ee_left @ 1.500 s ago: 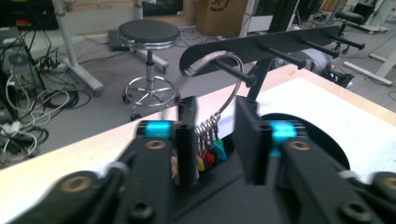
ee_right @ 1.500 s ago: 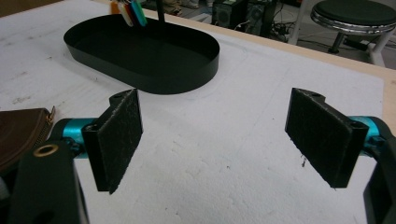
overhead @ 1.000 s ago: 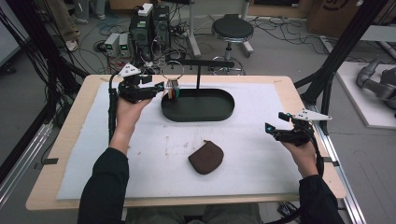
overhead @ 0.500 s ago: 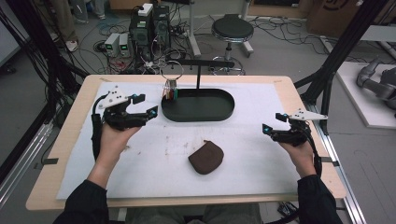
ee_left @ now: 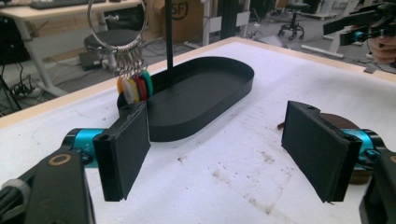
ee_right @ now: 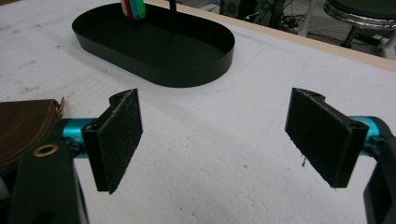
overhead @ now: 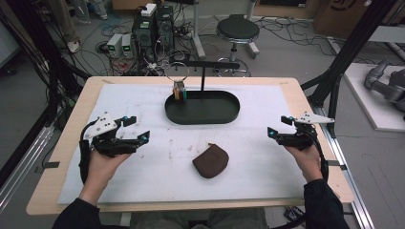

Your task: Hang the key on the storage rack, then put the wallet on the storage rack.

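Observation:
A key ring [overhead: 178, 78] with coloured tags [ee_left: 135, 86] hangs from the bar of a black stand [overhead: 202, 76]. The stand rises from a black oval tray [overhead: 210, 107] at the table's back middle. A brown leather pouch [overhead: 210, 161] lies in front of the tray. My left gripper [overhead: 138, 128] hovers over the mat's left part, well clear of the tray. Its jaws have just been opening and stand open with nothing between them [ee_left: 215, 154]. My right gripper [overhead: 277, 126] is held at the right, open and empty [ee_right: 217, 140], pointing toward the tray [ee_right: 154, 42] and pouch [ee_right: 23, 126].
A white mat [overhead: 143, 105] covers the wooden table [overhead: 62, 157]. Black frame posts [overhead: 344, 57] stand at the right, with a stool [overhead: 237, 31] and electronics with cables [overhead: 148, 28] on the floor behind the table.
My left gripper has drawn back from the key ring to the left and toward the person, with its jaws opening. The key ring stays hanging on the bar. The right gripper has kept still.

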Motion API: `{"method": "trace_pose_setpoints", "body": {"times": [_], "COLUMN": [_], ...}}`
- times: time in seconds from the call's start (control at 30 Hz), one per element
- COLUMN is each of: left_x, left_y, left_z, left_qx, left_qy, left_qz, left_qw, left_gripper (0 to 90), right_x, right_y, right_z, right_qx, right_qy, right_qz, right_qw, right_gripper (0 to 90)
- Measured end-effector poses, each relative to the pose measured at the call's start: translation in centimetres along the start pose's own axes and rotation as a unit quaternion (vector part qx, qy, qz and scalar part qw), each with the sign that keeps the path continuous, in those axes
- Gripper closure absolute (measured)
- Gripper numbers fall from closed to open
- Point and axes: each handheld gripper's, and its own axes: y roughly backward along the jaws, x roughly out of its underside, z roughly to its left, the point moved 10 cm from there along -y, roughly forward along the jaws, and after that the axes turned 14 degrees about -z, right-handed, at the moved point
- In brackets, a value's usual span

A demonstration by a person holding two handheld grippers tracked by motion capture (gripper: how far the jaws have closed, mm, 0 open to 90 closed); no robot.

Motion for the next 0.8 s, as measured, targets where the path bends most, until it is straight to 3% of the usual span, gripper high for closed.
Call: {"method": "trace_pose_setpoints", "body": {"times": [0.1, 0.2, 0.33, 0.43, 0.8], "left_x": [0.0, 0.4, 2.3, 2.8, 2.8], "left_y": [0.6, 0.8, 0.5, 0.5, 0.3], "left_z": [-0.1, 0.2, 1.1, 1.4, 1.8], "left_qx": [0.003, 0.001, -0.012, -0.019, -0.025], "left_qy": [-0.008, -0.002, 0.007, 0.011, 0.003], "left_qz": [-0.012, -0.016, 0.003, 0.01, 0.008], "left_qw": [0.9999, 0.9999, 0.9999, 0.9997, 0.9996], "left_gripper": [22.9, 22.9, 22.9, 22.9, 22.9], "right_x": [0.0, 0.0, 0.0, 0.0, 0.1], "right_y": [0.0, -0.1, 0.0, 0.0, 0.3], "right_z": [0.0, 0.0, -0.1, -0.1, 0.2], "right_qx": [0.0, 0.0, 0.002, 0.004, 0.002], "right_qy": [-0.003, -0.003, 0.0, -0.001, 0.001], "right_qz": [0.0, -0.002, -0.001, -0.002, -0.002], "right_qw": [1.0, 1.0, 1.0, 1.0, 1.0], "right_gripper": [19.3, 19.3, 19.3, 19.3, 19.4]}}
